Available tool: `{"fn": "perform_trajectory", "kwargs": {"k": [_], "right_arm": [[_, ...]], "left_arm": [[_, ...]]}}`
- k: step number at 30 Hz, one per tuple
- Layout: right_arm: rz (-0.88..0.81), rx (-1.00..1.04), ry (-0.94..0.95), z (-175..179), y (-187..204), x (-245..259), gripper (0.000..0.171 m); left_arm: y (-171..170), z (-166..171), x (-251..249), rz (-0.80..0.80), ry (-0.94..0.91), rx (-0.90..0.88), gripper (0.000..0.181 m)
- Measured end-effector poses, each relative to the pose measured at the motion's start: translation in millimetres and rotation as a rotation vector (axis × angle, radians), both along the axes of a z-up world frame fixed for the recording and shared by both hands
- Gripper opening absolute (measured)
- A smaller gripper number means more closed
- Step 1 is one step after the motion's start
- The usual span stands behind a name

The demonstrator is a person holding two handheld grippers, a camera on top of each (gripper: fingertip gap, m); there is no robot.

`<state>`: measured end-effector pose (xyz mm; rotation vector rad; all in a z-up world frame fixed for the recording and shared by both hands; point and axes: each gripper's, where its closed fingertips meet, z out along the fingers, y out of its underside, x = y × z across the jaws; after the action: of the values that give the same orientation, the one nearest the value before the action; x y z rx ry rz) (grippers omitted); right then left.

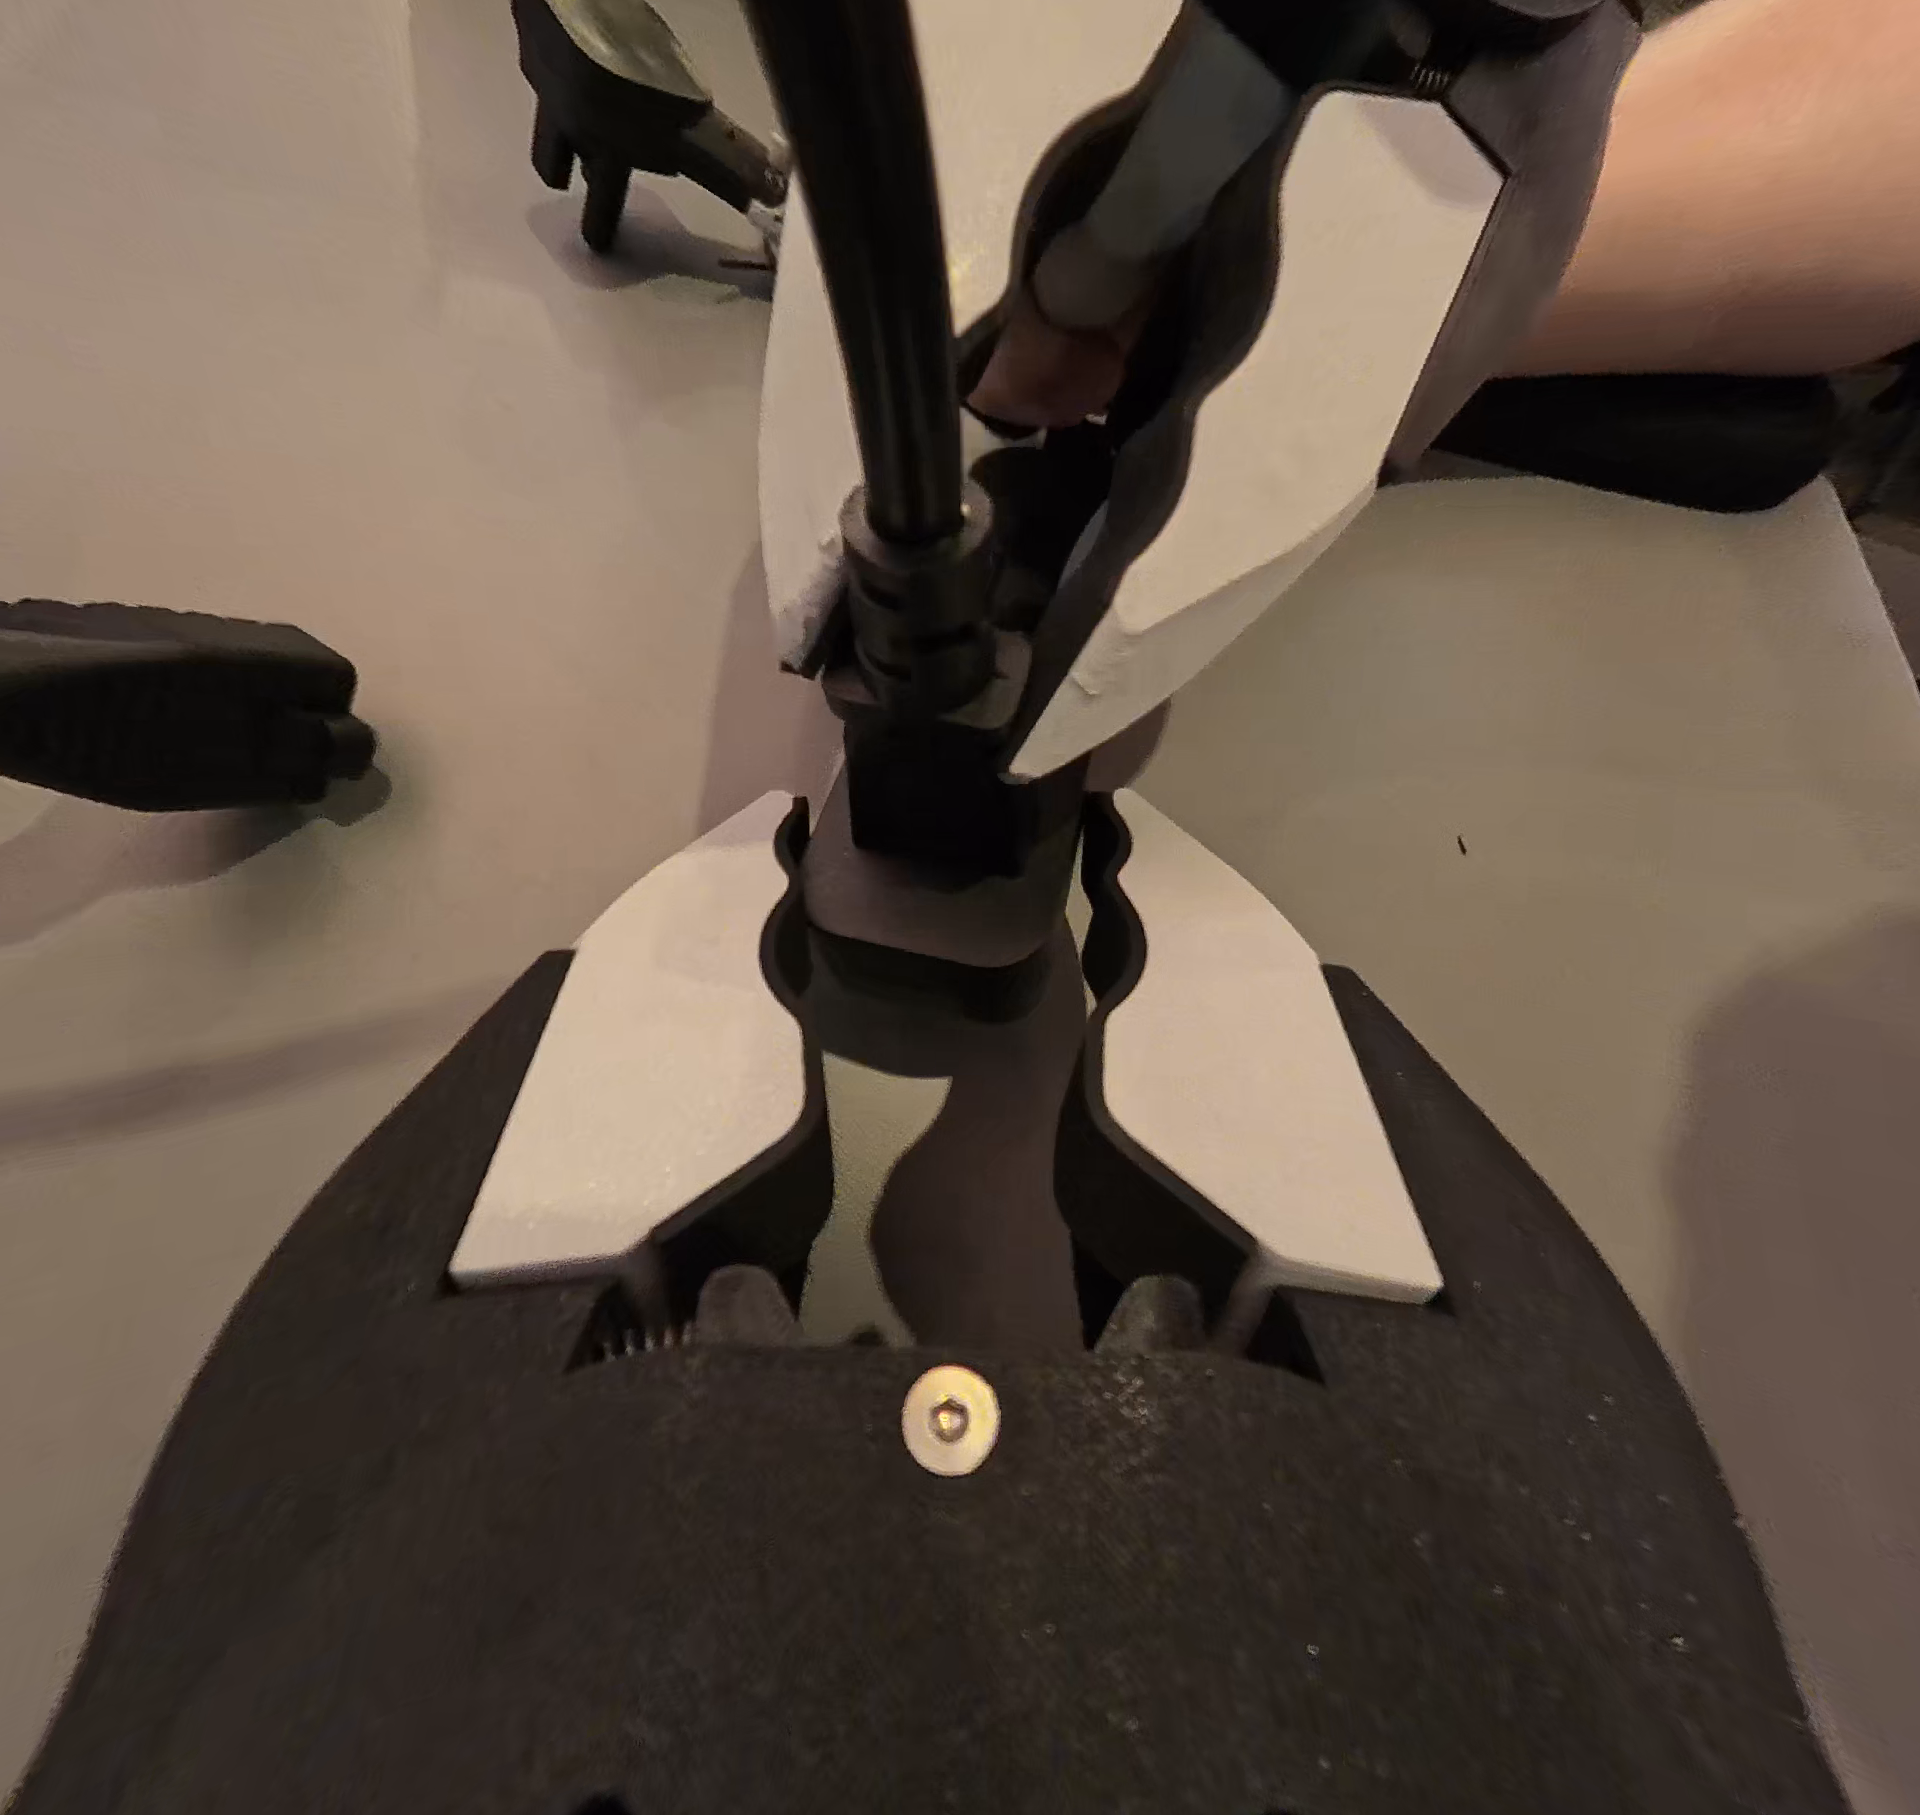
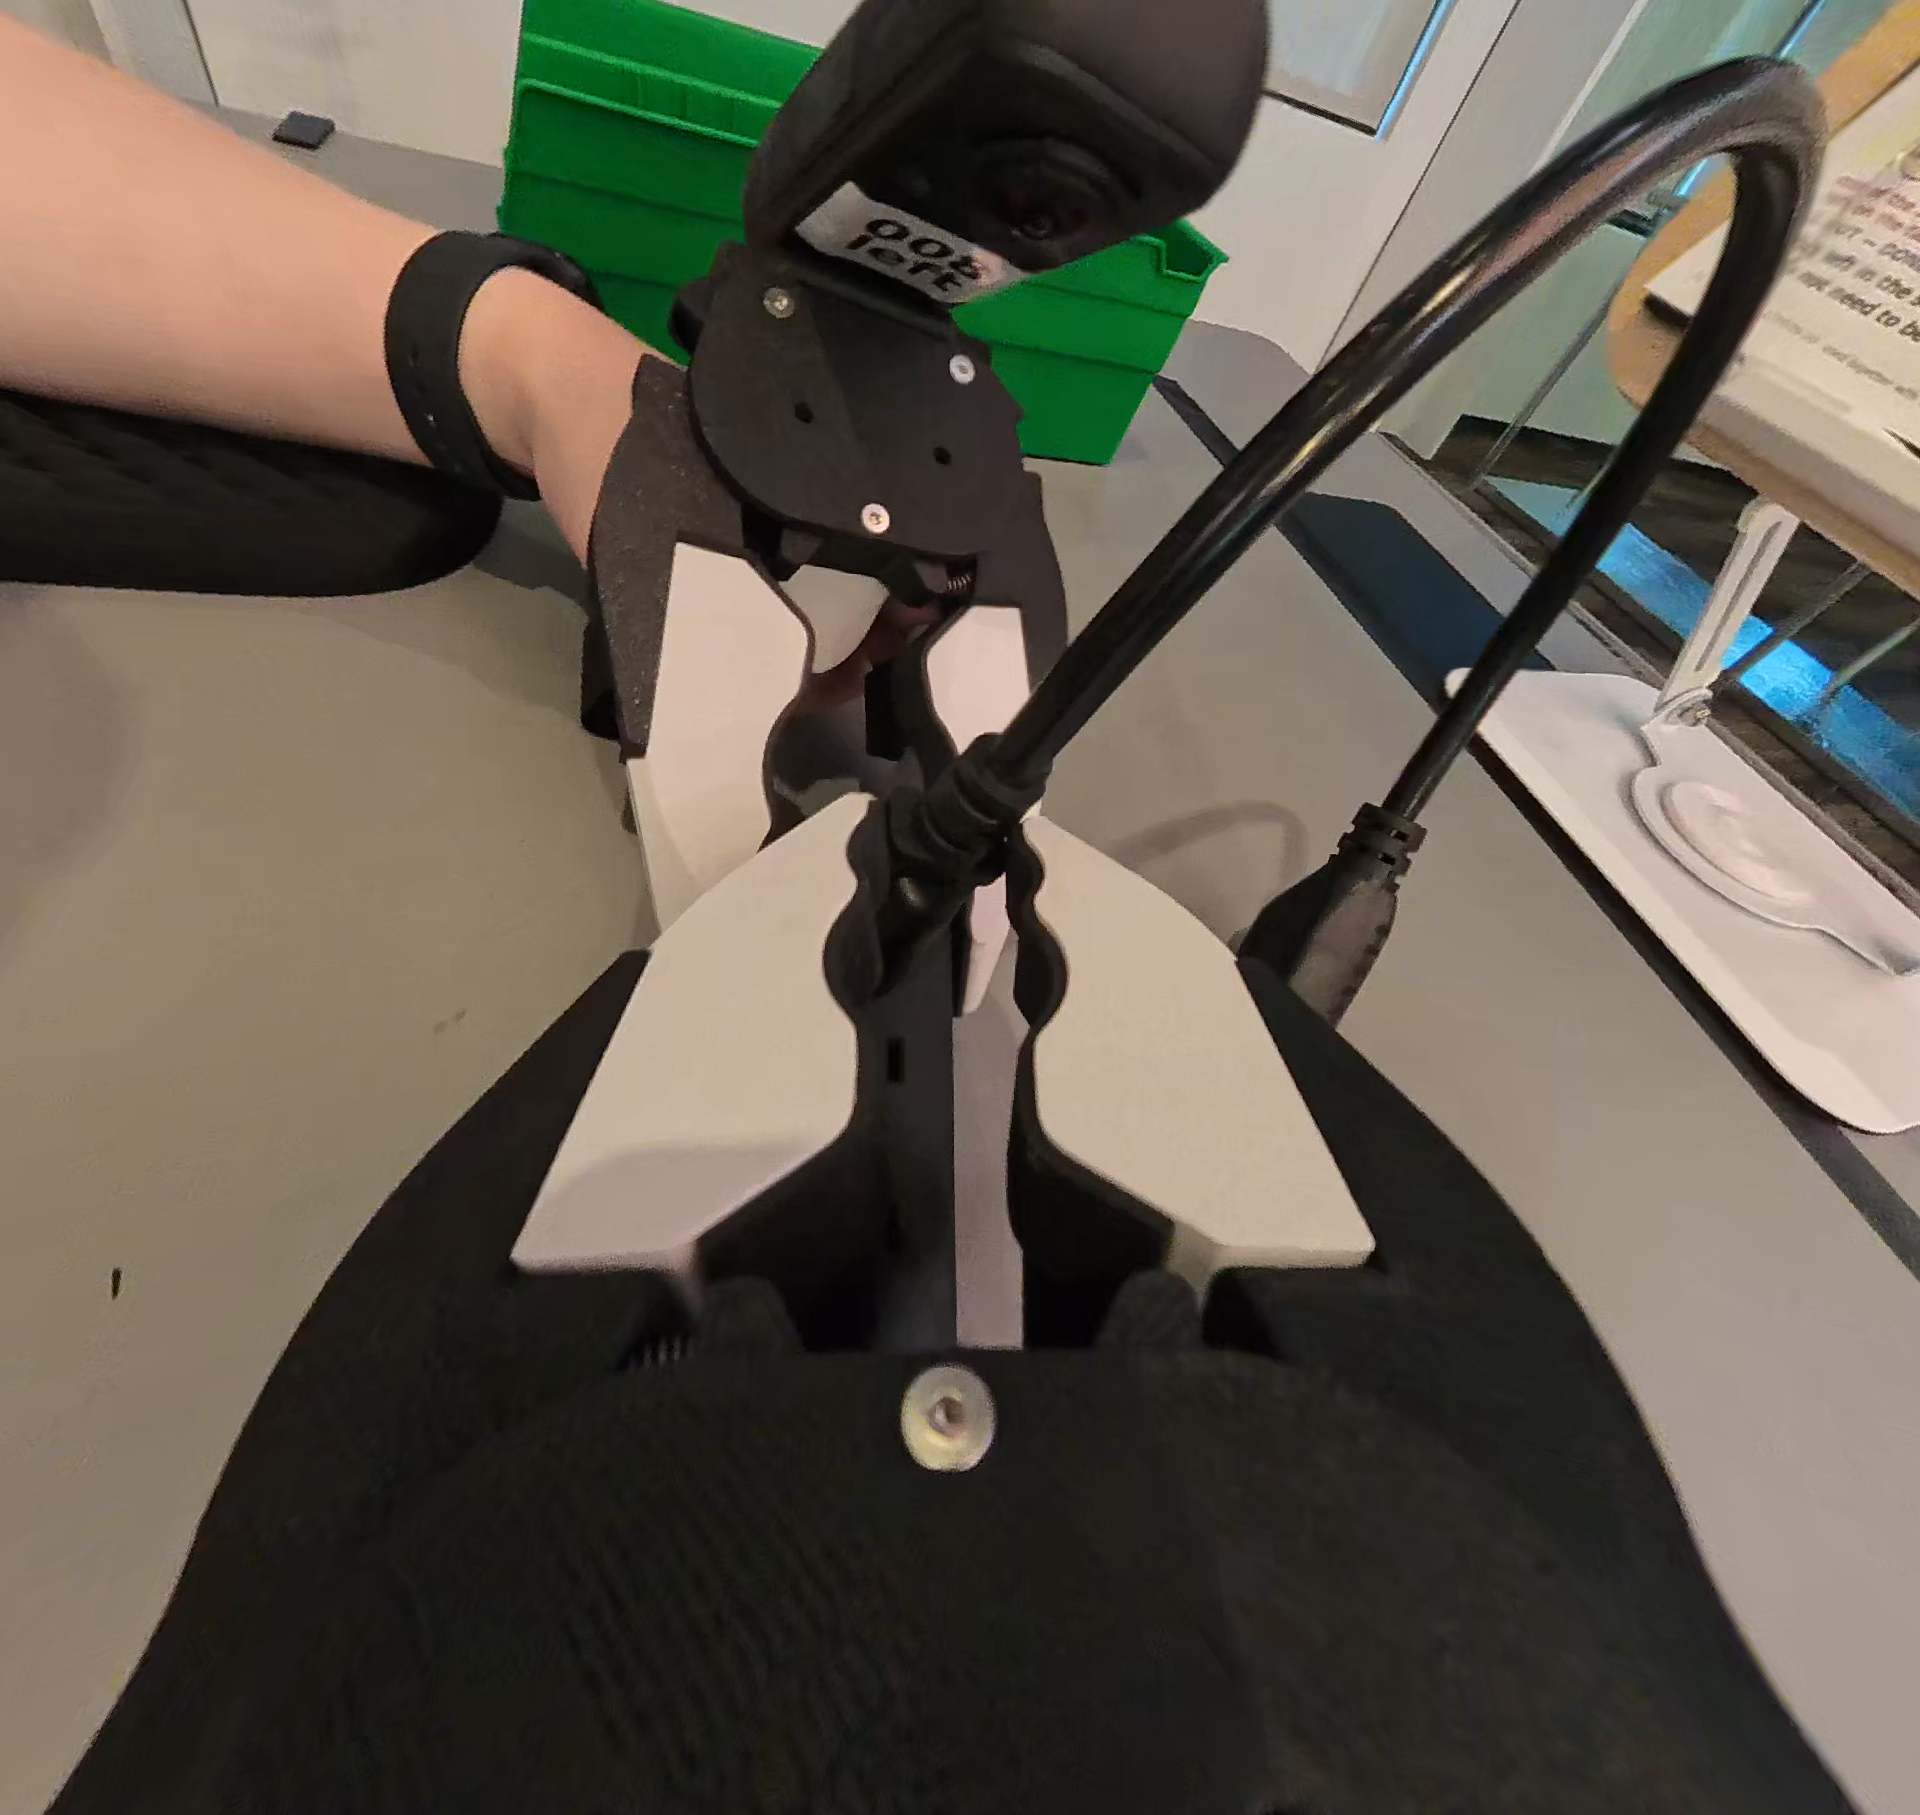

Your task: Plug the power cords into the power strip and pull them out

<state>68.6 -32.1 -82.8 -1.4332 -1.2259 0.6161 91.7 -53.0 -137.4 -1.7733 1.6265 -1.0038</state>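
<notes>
The right gripper's jaws are clenched on a black plug, pinching it just under its ribbed collar. The plug stands upright on the strip, a dark bar with a pale side that runs back between the right fingers. Whether the prongs are fully seated I cannot tell, since both pairs of fingers crowd the socket.

In the left wrist view the left gripper's jaws close on the end of the strip, their wavy pads apparently pressed to its sides. The right gripper comes down from above and meets it nearly tip to tip, with the plug between them.

From the plug the cord rises, arches over to the right and drops to its other connector, which rests on the desk just beside the right gripper. In the left view the cord crosses in front of the right gripper and hides part of it.

Across from the right camera the left gripper is held by a hand wearing a black wristband, the forearm lying on a black pad. Its camera blocks part of a green bin behind. A white stand sits at the desk's right edge.

Two loose plugs lie apart on the desk, one at the left and one farther back.
</notes>
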Motion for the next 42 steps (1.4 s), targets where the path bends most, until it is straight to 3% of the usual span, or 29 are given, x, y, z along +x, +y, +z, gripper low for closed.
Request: {"fn": "perform_trajectory", "kwargs": {"k": [12,17,36,42], "right_arm": [[-0.020,-0.144,0.176,18.4,10.2,12.6,0.022],[-0.021,-0.197,0.285,29.4,14.1,16.8,0.021],[0.046,-0.394,0.423,32.4,13.9,19.1,0.022],[0.056,-0.379,0.438,34.6,13.2,18.8,0.022]], "left_arm": [[0.6,27.8,8.2,0.031,-0.183,-0.175,0.049],[6.9,52.0,10.2,0.078,-0.370,-0.481,0.045],[3.7,52.9,10.5,0.058,-0.342,-0.314,0.046],[3.7,56.2,10.8,0.055,-0.389,-0.354,0.046]]}}
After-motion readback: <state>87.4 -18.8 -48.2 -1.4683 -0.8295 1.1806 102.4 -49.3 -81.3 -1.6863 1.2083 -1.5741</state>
